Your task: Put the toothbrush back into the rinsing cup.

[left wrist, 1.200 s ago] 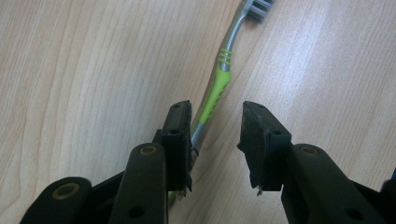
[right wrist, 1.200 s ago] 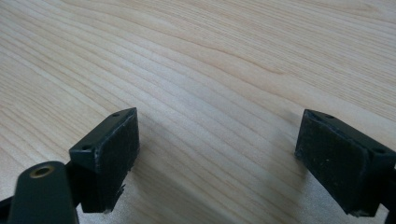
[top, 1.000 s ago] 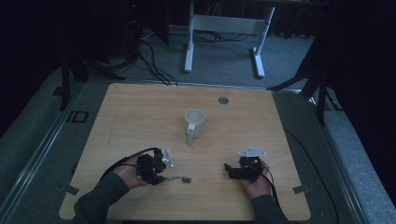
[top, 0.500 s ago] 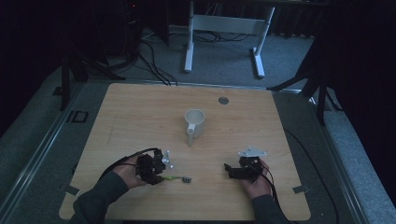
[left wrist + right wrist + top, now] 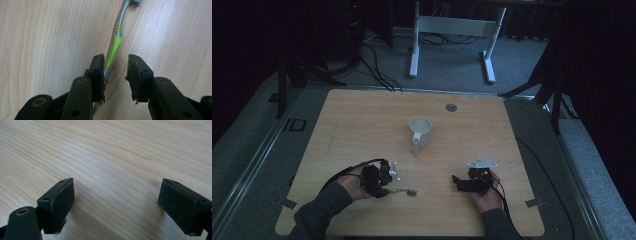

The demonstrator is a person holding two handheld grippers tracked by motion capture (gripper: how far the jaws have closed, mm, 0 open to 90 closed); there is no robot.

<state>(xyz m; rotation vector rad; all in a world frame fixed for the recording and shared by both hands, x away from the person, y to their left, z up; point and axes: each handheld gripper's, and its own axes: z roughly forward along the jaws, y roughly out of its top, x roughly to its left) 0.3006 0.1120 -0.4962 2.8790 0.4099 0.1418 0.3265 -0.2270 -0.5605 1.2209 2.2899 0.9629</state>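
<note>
A toothbrush [image 5: 114, 47] with a grey and lime-green handle lies flat on the wooden table [image 5: 357, 120], its head [image 5: 412, 192] pointing right. My left gripper [image 5: 115, 72] reaches over the handle end. The handle passes between the jaws, close against the left pad [image 5: 98, 72], while the right pad stands apart from it. These jaws have just been opening. In the high view the left gripper [image 5: 387, 190] sits at the table's front left. My right gripper [image 5: 457, 182], at the front right, stands wide open [image 5: 117, 195] over bare wood with nothing between its pads.
A white mug [image 5: 421, 131] stands upright mid-table, its handle toward the front. A small grey disc [image 5: 451, 107] lies near the far edge. Beyond the table stands a white desk frame [image 5: 452, 25] on a grey floor with cables.
</note>
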